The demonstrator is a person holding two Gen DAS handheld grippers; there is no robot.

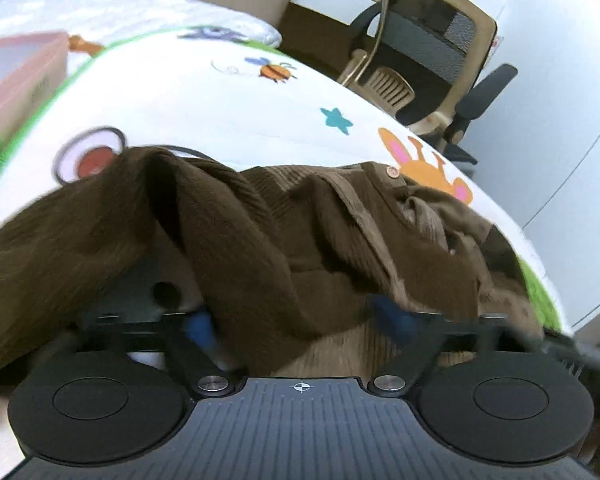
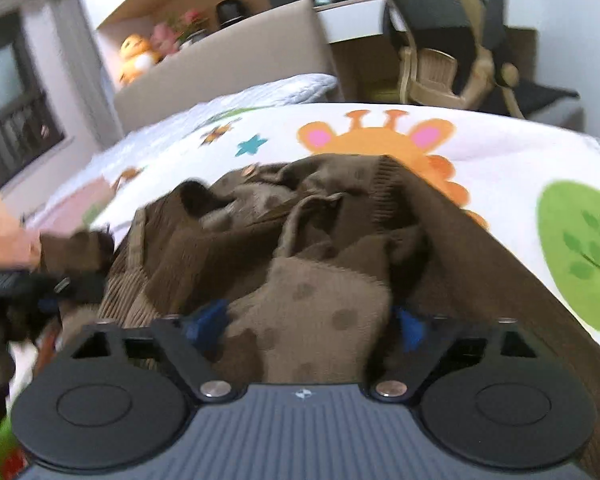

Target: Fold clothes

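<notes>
A brown knitted cardigan (image 1: 300,220) with a button lies crumpled on a white cartoon-print bedspread (image 1: 220,112). My left gripper (image 1: 300,324) has its blue-padded fingers wide apart, with folds of the cardigan draped between and over them. In the right wrist view the same cardigan (image 2: 320,220) shows its lighter dotted lining. My right gripper (image 2: 306,326) also stands wide apart, with a bunch of the dotted fabric lying between the fingers. The left gripper (image 2: 40,292) shows at the left edge of the right wrist view, at the cardigan's edge, with a hand behind it.
A pink box (image 1: 16,80) sits on the bed at the far left. A beige and black office chair (image 1: 432,52) stands beyond the bed's far edge. A headboard shelf with plush toys (image 2: 140,56) is at the back.
</notes>
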